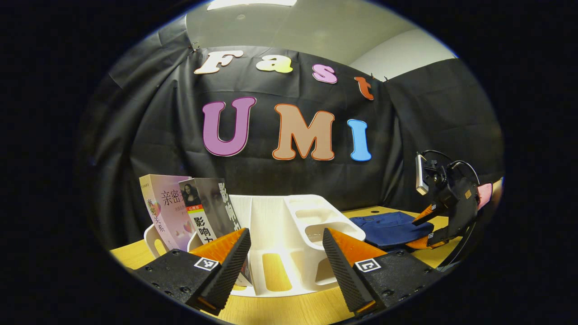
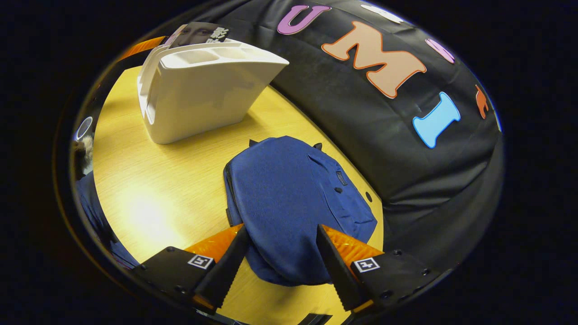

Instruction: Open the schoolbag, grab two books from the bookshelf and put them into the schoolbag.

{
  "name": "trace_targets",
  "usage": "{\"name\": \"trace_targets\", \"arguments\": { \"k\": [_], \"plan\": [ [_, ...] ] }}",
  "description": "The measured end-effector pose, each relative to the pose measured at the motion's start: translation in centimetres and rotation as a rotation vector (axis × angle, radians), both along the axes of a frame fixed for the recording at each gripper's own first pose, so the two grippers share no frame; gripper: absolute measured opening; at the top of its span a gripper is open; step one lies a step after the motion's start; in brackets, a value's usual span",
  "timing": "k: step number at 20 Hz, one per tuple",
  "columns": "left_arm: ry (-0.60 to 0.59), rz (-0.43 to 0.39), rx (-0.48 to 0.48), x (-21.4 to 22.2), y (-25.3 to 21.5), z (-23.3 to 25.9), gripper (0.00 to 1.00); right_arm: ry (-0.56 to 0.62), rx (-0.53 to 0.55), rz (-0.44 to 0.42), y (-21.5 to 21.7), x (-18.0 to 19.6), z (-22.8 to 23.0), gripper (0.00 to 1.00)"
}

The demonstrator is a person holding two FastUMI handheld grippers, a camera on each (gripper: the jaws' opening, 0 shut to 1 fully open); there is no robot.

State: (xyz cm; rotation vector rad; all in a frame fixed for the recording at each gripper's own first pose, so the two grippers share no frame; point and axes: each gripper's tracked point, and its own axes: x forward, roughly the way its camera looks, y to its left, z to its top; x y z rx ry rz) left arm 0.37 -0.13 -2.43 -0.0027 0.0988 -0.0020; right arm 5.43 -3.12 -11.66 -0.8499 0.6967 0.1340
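Note:
A white bookshelf (image 1: 289,234) stands on the wooden table, holding a pink book (image 1: 163,210) and a grey book with a portrait cover (image 1: 212,212) at its left end. My left gripper (image 1: 285,259) is open, low in front of the shelf, its fingers framing the shelf's middle. The blue schoolbag (image 2: 293,198) lies flat and closed on the table; it also appears as the schoolbag (image 1: 388,228) to the right of the shelf. My right gripper (image 2: 281,253) hangs open just above the bag's near edge, fingers either side of it. The right gripper (image 1: 445,203) appears above the bag.
The wooden table (image 2: 158,189) runs left of the bag toward the bookshelf (image 2: 203,85). Black cloth wall stands close behind both. A person's sleeve (image 2: 90,203) shows at the table's left edge.

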Motion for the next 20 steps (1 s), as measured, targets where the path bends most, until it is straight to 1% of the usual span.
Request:
{"name": "trace_targets", "arguments": {
  "k": [4,5,8,12,14,17,20],
  "plan": [
    [0.013,0.002,-0.009,0.0,0.0,-0.3,0.93,-0.006,0.004,0.009,0.3,0.2,0.9,1.00],
    [0.015,0.003,-0.010,0.0,0.0,-0.4,0.93,-0.012,-0.006,0.014,0.3,0.2,1.1,0.87],
    [0.016,0.004,-0.011,0.0,0.1,-0.4,0.93,-0.002,-0.042,0.028,0.4,0.0,0.4,0.87],
    [0.015,0.002,-0.010,0.0,0.0,-0.4,0.93,0.002,-0.135,0.074,0.7,-0.1,-0.9,0.87],
    [0.015,0.002,-0.010,0.0,-0.1,-0.4,0.93,-0.008,-0.133,0.072,0.8,0.2,-0.6,0.87],
    [0.016,-0.002,-0.013,0.0,-0.2,-0.4,0.93,-0.032,-0.114,0.048,0.3,0.9,0.4,0.87],
    [0.021,-0.010,-0.021,0.0,-0.5,-0.6,0.93,-0.013,-0.058,0.026,0.6,0.9,-0.1,0.87]
  ]
}}
